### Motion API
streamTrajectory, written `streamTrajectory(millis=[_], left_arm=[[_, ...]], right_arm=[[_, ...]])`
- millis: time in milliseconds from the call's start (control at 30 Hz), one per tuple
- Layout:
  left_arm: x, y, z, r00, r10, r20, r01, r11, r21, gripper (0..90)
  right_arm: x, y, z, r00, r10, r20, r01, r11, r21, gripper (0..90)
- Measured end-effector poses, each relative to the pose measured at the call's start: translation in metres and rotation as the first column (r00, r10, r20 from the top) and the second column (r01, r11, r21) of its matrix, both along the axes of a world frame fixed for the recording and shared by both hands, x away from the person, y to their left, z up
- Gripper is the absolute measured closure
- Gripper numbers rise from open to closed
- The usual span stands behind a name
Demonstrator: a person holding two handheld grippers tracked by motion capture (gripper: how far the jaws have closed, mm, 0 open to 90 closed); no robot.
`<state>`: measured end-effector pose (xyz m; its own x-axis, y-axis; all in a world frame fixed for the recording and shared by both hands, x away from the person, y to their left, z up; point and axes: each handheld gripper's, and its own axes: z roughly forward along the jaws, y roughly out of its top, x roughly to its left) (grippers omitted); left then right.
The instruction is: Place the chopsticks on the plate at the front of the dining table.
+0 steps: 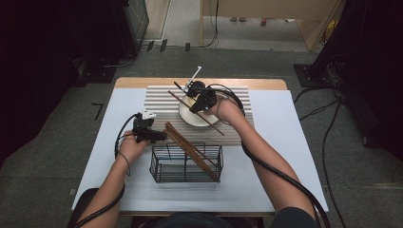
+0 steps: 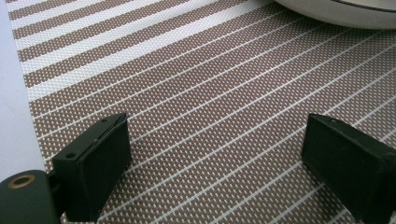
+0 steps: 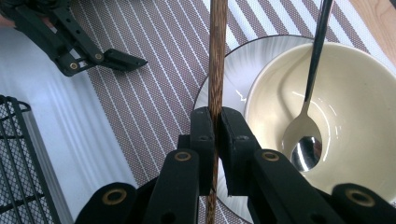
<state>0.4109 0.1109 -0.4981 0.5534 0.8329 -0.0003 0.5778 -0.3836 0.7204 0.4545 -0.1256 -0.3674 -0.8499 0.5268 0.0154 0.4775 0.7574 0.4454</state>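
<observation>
The striped mat (image 1: 157,102) has a bowl (image 3: 355,116) on a plate (image 3: 233,65), with a spoon (image 3: 306,135) inside. Right beside the bowl, the right gripper (image 3: 217,140) pinches one brown chopstick (image 3: 217,56) tight. The long stick could bump the bowl or knock the spoon out if it swings. The left gripper (image 2: 215,154) is wide open and holds nothing, so it cannot help

A black wire basket (image 1: 186,164) stands on the white worktop (image 1: 280,142), with brown chopsticks (image 1: 187,147) leaning over its rim. Behind it lies a striped placemat (image 1: 161,102). Cables (image 1: 328,123) trail across the grey floor (image 1: 57,142).
</observation>
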Motion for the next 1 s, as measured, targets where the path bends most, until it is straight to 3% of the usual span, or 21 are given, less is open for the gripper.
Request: streamTrajectory(millis=[700,800,1000], left_arm=[[0.000,0.000,0.000,1.0000,0.001,-0.001,-0.001,1.0000,0.000,8.4],[0.000,0.000,0.000,1.0000,0.001,-0.002,-0.001,1.0000,0.001,8.4],[0.000,0.000,0.000,1.0000,0.001,-0.001,-0.001,1.0000,0.001,8.4]], right_arm=[[0.013,0.012,-0.017,0.9996,0.012,-0.027,-0.014,0.998,-0.054,85.2],[0.015,0.017,-0.022,0.9995,0.019,-0.026,-0.021,0.996,-0.085,85.2],[0.015,0.023,-0.028,0.9992,0.028,-0.027,-0.031,0.994,-0.101,85.2]])
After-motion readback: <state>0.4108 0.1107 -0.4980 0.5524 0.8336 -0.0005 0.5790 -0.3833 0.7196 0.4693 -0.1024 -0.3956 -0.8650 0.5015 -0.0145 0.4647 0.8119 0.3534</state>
